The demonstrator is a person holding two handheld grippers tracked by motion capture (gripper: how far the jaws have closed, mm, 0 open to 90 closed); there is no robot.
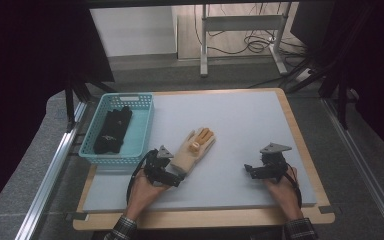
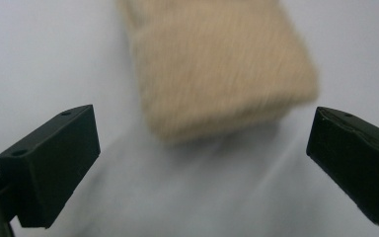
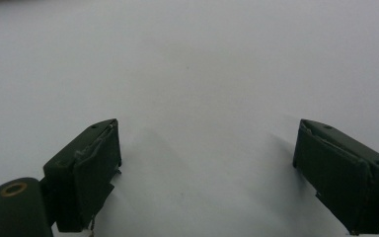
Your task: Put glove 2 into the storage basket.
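Note:
A beige glove [image 1: 194, 148] with orange fingertips lies flat near the middle of the grey mat [image 1: 240, 125], its cuff pointing toward me. My left gripper [image 1: 176, 176] sits just short of that cuff, open. In the left gripper view the blurred beige cuff [image 2: 217, 64] lies ahead of the wide-apart jaws, with nothing between them. My right gripper [image 1: 250, 170] rests on the mat at the front right, open. In the right gripper view its jaws stand wide over bare grey mat [image 3: 197, 74].
A teal plastic basket [image 1: 142, 127] stands at the mat's left side with a dark glove [image 1: 112, 129] in it. The mat lies on a wooden board [image 1: 300, 130]. A desk frame and cables stand on the floor beyond.

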